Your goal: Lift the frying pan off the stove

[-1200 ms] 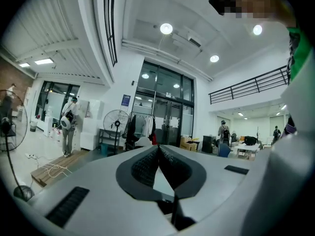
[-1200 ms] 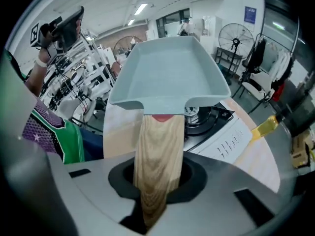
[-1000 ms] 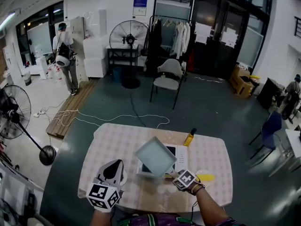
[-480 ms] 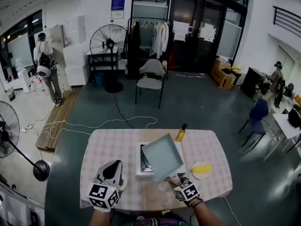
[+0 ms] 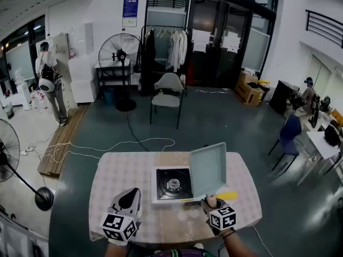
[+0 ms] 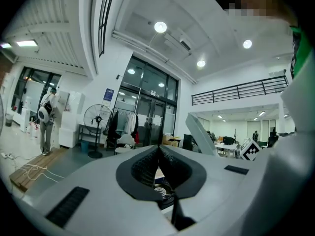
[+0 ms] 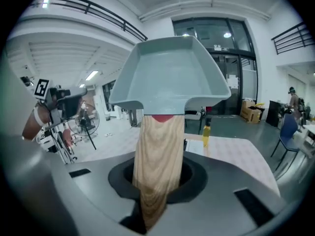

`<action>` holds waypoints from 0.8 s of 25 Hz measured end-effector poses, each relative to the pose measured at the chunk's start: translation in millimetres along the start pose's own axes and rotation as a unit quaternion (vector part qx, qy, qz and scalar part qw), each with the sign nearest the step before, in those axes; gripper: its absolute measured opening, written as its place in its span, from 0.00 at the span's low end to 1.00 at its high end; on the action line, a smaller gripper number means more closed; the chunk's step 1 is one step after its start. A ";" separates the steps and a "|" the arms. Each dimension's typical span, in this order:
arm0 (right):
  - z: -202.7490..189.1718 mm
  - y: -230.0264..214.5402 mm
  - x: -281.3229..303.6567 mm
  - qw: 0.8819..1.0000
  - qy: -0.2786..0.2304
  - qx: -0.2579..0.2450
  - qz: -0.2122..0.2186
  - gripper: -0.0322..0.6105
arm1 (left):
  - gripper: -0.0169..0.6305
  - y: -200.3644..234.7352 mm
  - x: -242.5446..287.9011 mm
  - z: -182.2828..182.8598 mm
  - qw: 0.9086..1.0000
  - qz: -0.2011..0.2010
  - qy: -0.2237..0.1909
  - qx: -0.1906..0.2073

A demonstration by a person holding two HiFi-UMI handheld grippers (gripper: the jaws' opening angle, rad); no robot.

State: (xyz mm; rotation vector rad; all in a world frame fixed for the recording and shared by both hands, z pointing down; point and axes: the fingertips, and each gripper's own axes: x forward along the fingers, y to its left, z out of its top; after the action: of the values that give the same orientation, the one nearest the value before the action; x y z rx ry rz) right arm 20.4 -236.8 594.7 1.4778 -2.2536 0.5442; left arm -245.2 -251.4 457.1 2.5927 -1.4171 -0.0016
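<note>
Above right hand-held gripper [image 5: 211,202], frying pan [image 5: 208,170]

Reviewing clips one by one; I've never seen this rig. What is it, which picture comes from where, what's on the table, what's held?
There is no robot here: a person holds a two-jaw gripper in each hand. The wide picture comes from a camera on the person's head, looking down. The other two come from cameras riding on each gripper, looking along its jaws. On the table sit a stove and, to its right, a yellow thing. The right gripper is shut on the wooden handle of the pan, which is tipped up, off the burner. The left gripper is shut and empty.
</note>
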 end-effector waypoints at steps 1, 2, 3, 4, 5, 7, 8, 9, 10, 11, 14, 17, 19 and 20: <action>9.2 -9.6 -4.8 1.000 -0.013 0.006 -0.002 0.16 | 0.06 -5.0 4.1 1.4 1.000 0.001 0.000 0.001; 16.6 -19.6 -9.2 1.000 -0.024 0.010 -0.003 0.16 | 0.06 -10.1 8.2 1.9 1.000 0.002 0.001 0.004; 22.5 -29.9 -12.8 0.999 -0.032 0.011 -0.004 0.16 | 0.06 -15.0 12.3 2.1 1.000 0.004 0.000 0.007; 27.3 -40.3 -15.8 0.999 -0.036 0.006 -0.006 0.16 | 0.06 -19.5 16.2 2.4 1.000 0.007 0.000 0.010; 31.6 -50.3 -19.1 0.999 -0.037 -0.001 -0.009 0.16 | 0.06 -24.1 19.9 3.3 1.000 0.010 -0.001 0.012; 39.0 -68.7 -30.4 0.999 -0.035 -0.020 -0.015 0.16 | 0.06 -34.4 26.0 6.6 1.000 0.017 -0.002 0.017; 42.5 -77.2 -37.7 0.999 -0.037 -0.027 -0.016 0.16 | 0.06 -39.3 28.8 8.5 1.000 0.021 -0.003 0.018; 46.5 -85.2 -44.6 0.998 -0.042 -0.032 -0.016 0.16 | 0.06 -43.6 31.8 10.6 0.999 0.027 -0.006 0.017; 51.3 -92.6 -50.4 0.998 -0.049 -0.036 -0.015 0.16 | 0.06 -47.4 35.3 12.5 0.999 0.032 -0.011 0.014; 56.9 -99.1 -55.1 0.998 -0.057 -0.038 -0.012 0.16 | 0.06 -51.3 39.2 14.1 0.999 0.036 -0.016 0.010; 77.5 -111.7 -66.2 0.996 -0.085 -0.040 0.005 0.16 | 0.06 -65.7 49.6 16.9 0.998 0.047 -0.027 0.009; 104.5 -116.1 -80.1 0.993 -0.112 -0.042 0.019 0.16 | 0.06 -83.0 55.8 26.7 0.998 0.053 -0.035 0.011; 119.3 -116.8 -87.6 0.991 -0.125 -0.043 0.028 0.16 | 0.06 -94.9 58.9 33.0 0.998 0.052 -0.040 0.015; 123.7 -116.1 -90.3 0.990 -0.131 -0.043 0.033 0.16 | 0.06 -100.1 59.2 34.6 0.998 0.052 -0.043 0.017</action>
State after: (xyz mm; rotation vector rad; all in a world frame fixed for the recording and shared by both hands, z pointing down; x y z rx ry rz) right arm 147.4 -273.9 455.3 1.5112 -2.4995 0.2791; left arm -132.6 -253.7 412.0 2.5715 -1.5943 -0.0767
